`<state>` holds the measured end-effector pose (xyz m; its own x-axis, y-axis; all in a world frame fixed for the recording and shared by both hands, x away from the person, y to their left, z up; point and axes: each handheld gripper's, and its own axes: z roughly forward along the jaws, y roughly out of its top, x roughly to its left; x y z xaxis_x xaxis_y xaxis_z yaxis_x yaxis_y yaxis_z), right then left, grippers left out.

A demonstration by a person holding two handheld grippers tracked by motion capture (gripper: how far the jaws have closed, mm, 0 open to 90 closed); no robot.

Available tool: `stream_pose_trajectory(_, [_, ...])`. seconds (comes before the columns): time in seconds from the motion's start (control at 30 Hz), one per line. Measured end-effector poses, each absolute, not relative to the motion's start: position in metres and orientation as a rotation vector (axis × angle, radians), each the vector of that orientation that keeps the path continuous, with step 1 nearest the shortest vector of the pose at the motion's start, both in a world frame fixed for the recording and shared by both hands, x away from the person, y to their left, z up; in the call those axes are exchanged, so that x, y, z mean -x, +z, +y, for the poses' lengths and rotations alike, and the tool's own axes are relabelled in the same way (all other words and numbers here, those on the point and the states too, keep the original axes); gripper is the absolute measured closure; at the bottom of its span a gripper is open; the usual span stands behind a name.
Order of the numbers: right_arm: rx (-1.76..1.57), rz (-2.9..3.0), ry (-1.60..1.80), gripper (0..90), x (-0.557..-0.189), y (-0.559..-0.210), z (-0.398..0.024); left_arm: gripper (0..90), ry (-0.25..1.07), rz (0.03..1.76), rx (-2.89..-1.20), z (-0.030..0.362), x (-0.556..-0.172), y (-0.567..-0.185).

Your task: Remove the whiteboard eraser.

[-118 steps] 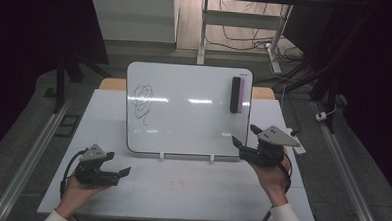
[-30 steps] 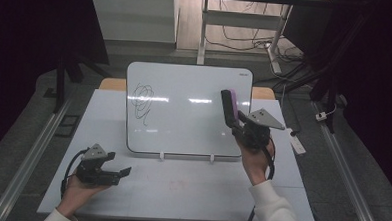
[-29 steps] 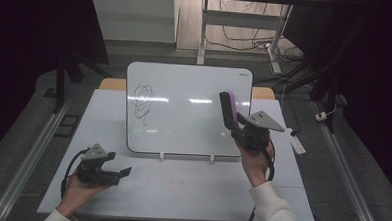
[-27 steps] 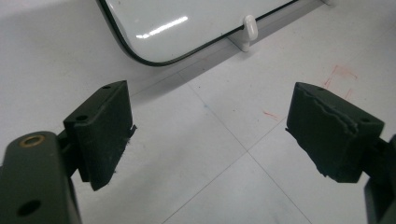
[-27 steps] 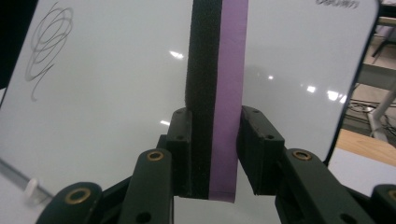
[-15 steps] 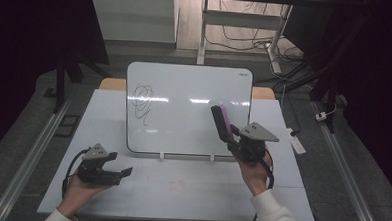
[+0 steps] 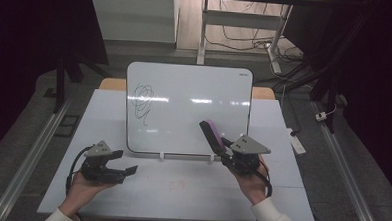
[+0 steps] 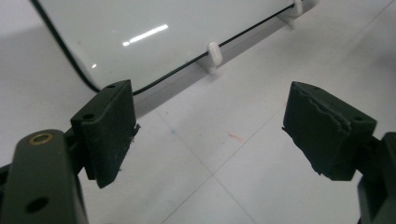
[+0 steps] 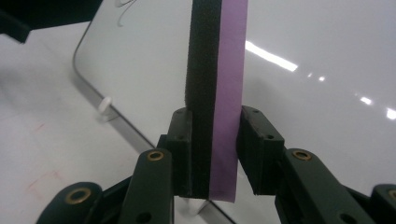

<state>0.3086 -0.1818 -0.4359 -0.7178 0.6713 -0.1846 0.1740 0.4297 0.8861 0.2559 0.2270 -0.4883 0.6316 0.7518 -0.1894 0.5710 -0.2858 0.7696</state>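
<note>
A whiteboard [image 7: 189,110] leans upright at the middle of the table, with a black scribble [image 7: 143,101] near its upper left. My right gripper [image 7: 225,148] is shut on a board eraser [image 7: 213,135] with a purple back and black felt; the eraser stands up between the pads [image 9: 179,154] in the right gripper view, in front of the whiteboard's [image 9: 299,70] lower right part. My left gripper [image 7: 126,162] rests low at the front left, its jaws wide apart with nothing between them; they have just been closing a little. In its own view the left gripper [image 8: 208,135] looks at the whiteboard's [image 8: 140,32] lower edge.
Two white clips [image 7: 161,156] hold the whiteboard's bottom edge on the white table [image 7: 180,190]. A small white object [image 7: 298,144] lies at the table's right edge. Metal rails [image 7: 26,158] run along both sides, and cables lie on the floor behind.
My right gripper has moved down and left with the eraser, from the board's right side toward its lower right. The left hand has stayed in place.
</note>
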Motion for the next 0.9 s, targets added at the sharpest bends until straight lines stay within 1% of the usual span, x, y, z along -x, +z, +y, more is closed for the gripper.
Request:
stream_pose_trajectory(0.4, [-0.575, 2.233, 1.231, 65.9, -0.293, -0.445, -0.175, 18.3, 0.223, 0.986, -1.997, 0.211, -0.262, -0.476])
stream_pose_trajectory(0.9, [-0.528, 2.302, 1.223, 65.8, -0.286, -0.455, -0.170, 18.2, 0.161, 0.913, -2.026, 0.183, -0.273, -0.462])
